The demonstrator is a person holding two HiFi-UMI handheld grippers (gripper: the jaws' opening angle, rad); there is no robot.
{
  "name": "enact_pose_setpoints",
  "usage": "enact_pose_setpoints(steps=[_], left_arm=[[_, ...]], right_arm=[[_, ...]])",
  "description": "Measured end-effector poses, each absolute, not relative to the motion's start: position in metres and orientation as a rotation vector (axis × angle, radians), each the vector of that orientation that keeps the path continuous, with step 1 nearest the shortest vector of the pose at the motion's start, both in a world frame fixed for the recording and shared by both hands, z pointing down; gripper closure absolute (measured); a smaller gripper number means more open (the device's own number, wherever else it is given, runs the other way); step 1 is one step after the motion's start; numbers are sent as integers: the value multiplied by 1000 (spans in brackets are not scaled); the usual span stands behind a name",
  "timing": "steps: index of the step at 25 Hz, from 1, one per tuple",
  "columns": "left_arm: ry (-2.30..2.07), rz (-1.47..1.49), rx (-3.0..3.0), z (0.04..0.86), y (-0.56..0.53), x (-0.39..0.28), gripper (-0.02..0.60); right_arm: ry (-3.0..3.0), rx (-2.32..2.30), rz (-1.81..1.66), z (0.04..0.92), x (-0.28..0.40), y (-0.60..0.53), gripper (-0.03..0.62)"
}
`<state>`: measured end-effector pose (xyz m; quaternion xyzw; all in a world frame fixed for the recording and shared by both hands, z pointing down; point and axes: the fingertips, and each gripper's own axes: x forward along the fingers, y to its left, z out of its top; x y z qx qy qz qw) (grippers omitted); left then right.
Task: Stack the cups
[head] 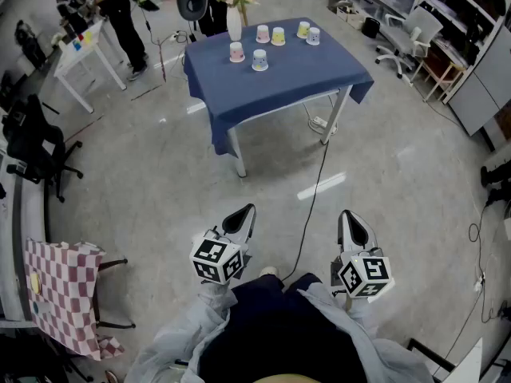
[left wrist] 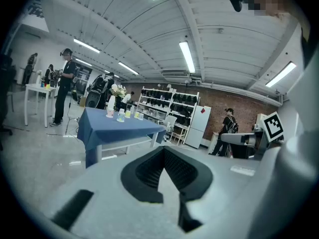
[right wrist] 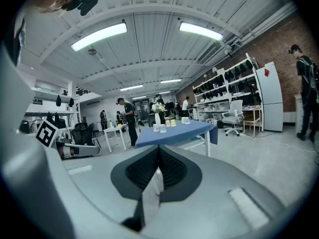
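Several small paper cups stand apart and upside down on a blue-clothed table (head: pixel 271 86) far ahead: a pink cup (head: pixel 236 52), a blue-patterned cup (head: pixel 260 60), a yellow cup (head: pixel 278 36) and others behind them. The same cups (left wrist: pixel 122 114) (right wrist: pixel 167 125) show small and distant in both gripper views. My left gripper (head: pixel 246 212) (left wrist: pixel 163 149) and right gripper (head: pixel 349 218) (right wrist: pixel 158 149) are held close to my body, well short of the table. Both point at it with jaws together and nothing between them.
A white vase of flowers (head: pixel 234 21) stands at the table's back edge. A black cable (head: pixel 315 190) runs across the floor from the table toward me. A person (head: pixel 120 14) stands by a white side table (head: pixel 84 50). Office chairs (head: pixel 32 146) stand at the left, shelves (head: pixel 471 22) at the right.
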<state>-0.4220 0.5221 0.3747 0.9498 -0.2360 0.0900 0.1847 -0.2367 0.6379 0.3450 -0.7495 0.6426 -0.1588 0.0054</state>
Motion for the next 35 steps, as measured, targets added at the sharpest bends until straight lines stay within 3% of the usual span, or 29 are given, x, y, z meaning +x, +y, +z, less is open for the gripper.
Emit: enact_pose_setpoints(steps=[18,24,27,35], left_arm=[[-634,254,2699,375,523,-431,583],[-632,265,2688,378,518,-429,584],[-645,265,2673,383,508,-425,584],[-686,262,2653,392,449,-376,583]], right_arm=[[2023,-2291,-500,347,-257,630,583],[2038,-2221,-510,345,-261,619,291],[2045,-2229,-490,346,-252,608,260],[2077,-2195,-529,359,-200,546,255]])
